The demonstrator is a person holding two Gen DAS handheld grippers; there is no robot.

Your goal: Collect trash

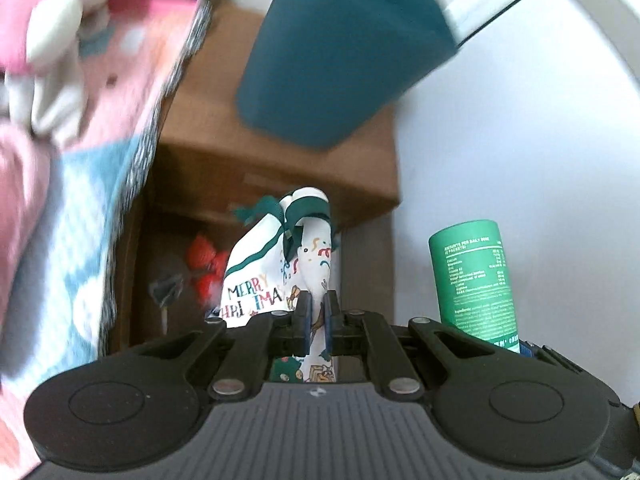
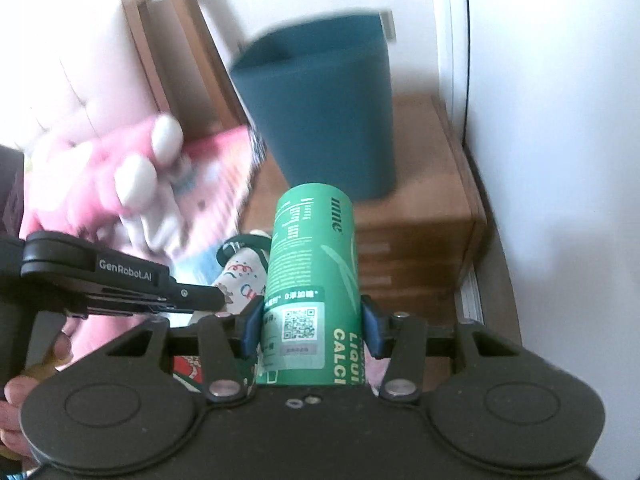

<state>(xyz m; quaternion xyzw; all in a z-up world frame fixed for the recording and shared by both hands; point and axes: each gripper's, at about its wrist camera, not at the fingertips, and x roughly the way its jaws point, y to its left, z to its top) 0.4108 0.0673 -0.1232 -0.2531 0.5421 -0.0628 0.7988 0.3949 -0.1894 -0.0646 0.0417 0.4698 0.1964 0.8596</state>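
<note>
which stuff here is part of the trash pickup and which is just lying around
Part of the job:
- christmas bag, pinched in the left gripper
- green tube, clamped in the right gripper
- teal bin on the wooden cabinet

Just lying about:
- pink plush toy
- pink and blue blanket
- red wrappers on the floor, possibly trash too

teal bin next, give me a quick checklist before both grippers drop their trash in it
1. Right gripper clamped on green tube: ok.
2. Left gripper pinching christmas gift bag: ok.
3. Teal bin standing on the brown cabinet, mouth open: ok.
4. Bin has room inside: cannot tell, interior not visible.
5. Both items over the bin mouth: not ok, both are short of it.
</note>
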